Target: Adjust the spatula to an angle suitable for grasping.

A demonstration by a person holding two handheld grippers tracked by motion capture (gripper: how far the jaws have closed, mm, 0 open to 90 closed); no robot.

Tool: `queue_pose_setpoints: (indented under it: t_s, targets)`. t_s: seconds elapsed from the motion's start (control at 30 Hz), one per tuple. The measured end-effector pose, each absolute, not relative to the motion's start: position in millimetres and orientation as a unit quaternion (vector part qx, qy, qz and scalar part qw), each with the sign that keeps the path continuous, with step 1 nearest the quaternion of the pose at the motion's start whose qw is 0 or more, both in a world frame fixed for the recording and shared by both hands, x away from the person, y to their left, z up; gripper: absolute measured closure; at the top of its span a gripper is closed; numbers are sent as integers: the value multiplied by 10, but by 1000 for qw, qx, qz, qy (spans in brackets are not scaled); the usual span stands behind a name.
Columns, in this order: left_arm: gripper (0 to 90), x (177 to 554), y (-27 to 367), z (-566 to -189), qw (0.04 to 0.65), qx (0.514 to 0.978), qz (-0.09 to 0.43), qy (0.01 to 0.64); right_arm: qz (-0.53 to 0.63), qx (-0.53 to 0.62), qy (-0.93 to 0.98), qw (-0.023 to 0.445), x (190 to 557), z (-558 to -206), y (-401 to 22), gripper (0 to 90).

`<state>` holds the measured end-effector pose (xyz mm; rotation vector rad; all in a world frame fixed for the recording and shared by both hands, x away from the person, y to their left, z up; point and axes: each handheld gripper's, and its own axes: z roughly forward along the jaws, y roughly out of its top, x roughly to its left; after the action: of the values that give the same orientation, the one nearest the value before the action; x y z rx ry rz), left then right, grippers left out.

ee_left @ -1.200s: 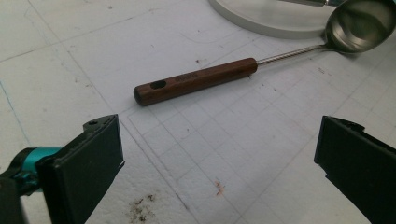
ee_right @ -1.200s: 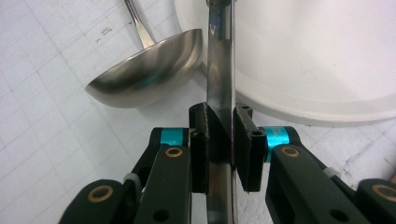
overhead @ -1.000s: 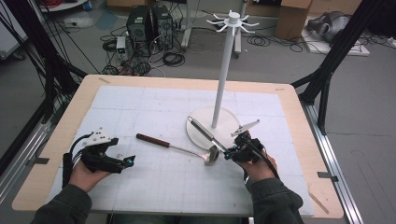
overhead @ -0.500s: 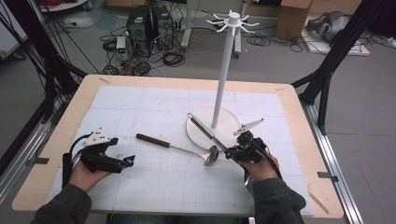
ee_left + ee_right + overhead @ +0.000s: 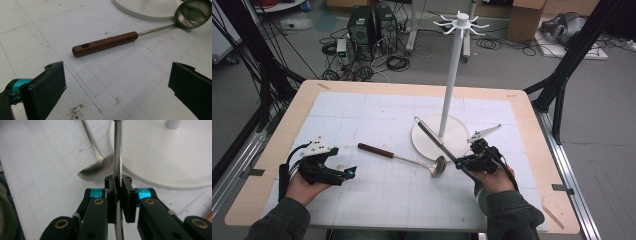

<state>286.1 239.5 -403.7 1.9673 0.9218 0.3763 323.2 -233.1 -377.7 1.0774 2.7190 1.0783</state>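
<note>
Right tool pinches a thin steel utensil handle, pads pressed flat on both sides of the rod in the right gripper view; its jaws have just been closing onto it. The rod's long axis runs diagonally in the high view, from the tool up and left, crossing over the near-left part of the white round stand base, ending in a small loop near the white pole. What sits at its lower end is hidden by the tool. Right hand comes in from the bottom right, tool pointing left and slightly away from the person, held low near the base edge. A second utensil, the ladle, lies flat on the table (wooden handle to the left, bowl to the right, just left of the right tool), long axis nearly left-right with a slight downward slant. Left tool is spread wide with nothing between, the left hand resting on the table at the left, pointing right toward the ladle's wooden handle.
</note>
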Motion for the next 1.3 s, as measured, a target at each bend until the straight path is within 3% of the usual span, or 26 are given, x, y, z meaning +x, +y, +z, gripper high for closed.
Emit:
queue_pose_setpoints:
  t_s: [0.8, 1.3]
  targets:
    - [17, 2854, 2380, -4025, 452, 797, 155, 370, 401, 311, 862, 8, 3115, -3635, -2341, 880]
    - [45, 2865, 2182, -3888, 485, 794, 122, 346, 447, 274, 851, 15, 3064, -3547, -2239, 881]
